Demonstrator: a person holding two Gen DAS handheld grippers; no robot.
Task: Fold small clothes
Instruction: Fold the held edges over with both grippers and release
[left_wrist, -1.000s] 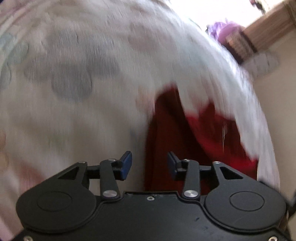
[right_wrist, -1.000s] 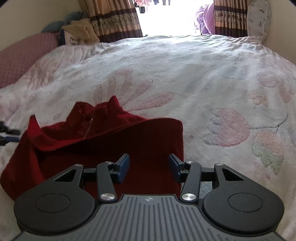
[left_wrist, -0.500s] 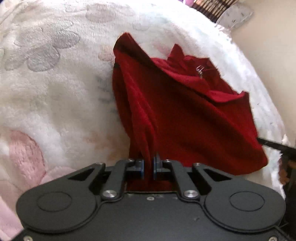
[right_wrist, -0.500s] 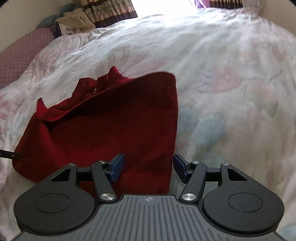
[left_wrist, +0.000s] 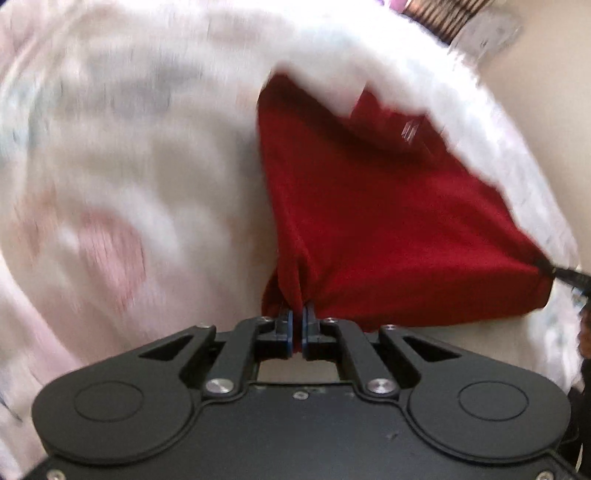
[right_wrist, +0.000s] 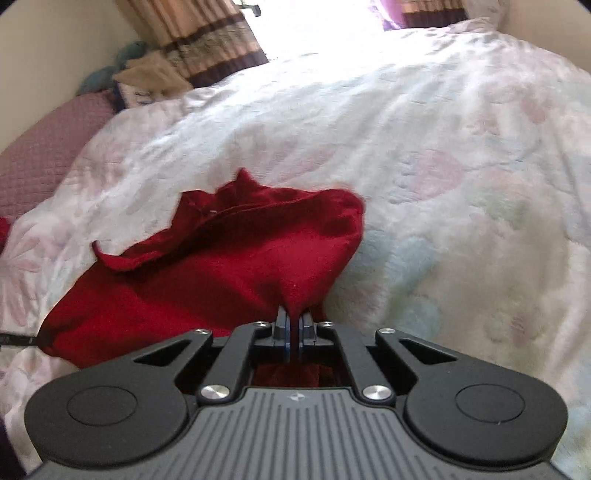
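The left tool (left_wrist: 298, 319) is clamped on a bunched corner of the red garment (left_wrist: 388, 221). The right tool (right_wrist: 293, 325), whose jaws have just been closing, pinches another corner of the same garment (right_wrist: 229, 273), with cloth drawn up to a peak between its pads. The garment is stretched between the two grips, its far part lying on the floral blanket (right_wrist: 424, 155) of the bed. A purple pillow (right_wrist: 44, 155) lies beyond the garment, by the striped curtain (right_wrist: 207, 40).
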